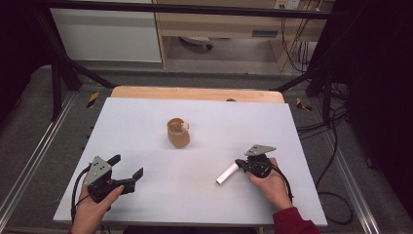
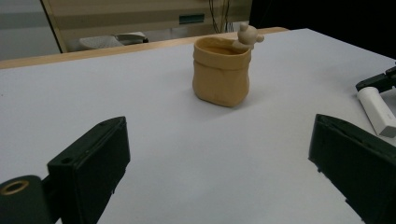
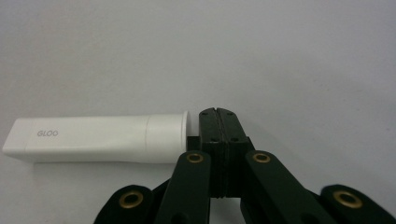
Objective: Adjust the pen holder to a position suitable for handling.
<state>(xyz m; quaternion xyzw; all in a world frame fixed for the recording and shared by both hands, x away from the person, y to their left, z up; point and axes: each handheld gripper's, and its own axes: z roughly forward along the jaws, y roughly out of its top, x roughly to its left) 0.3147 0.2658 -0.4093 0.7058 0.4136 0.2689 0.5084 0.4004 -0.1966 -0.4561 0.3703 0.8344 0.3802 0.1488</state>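
A: Where does the work stand?

B: Early, I'd judge. The white glue stick lies flat on the tabletop, lower right of centre in the high view, and nothing looks lifted. The right gripper sits at its near end.

A: Is it gripping the stick?

B: No. In the right gripper view the jaws are pressed together with nothing between them, and the glue stick lies just to their left, its rounded end touching or nearly touching the side of one jaw. It reads as a nudge or a line-up, not a grasp.

A: And the other hand?

B: The left gripper rests at the lower left of the high view, jaws spread wide and empty. Its own view looks straight across at the tan sack-shaped pot in the upper middle of that frame, well apart from it. The pot stands upright near the middle of the tabletop, with a small pale figure perched at its rim.

A: So what's left?

B: If the stick is bound for the pot, which is my guess, everything: open, take hold, carry, drop in.

A: Any writing?

B: "GLOO" in small grey letters on the stick's flat end, left side of the right gripper view. Nothing else legible.
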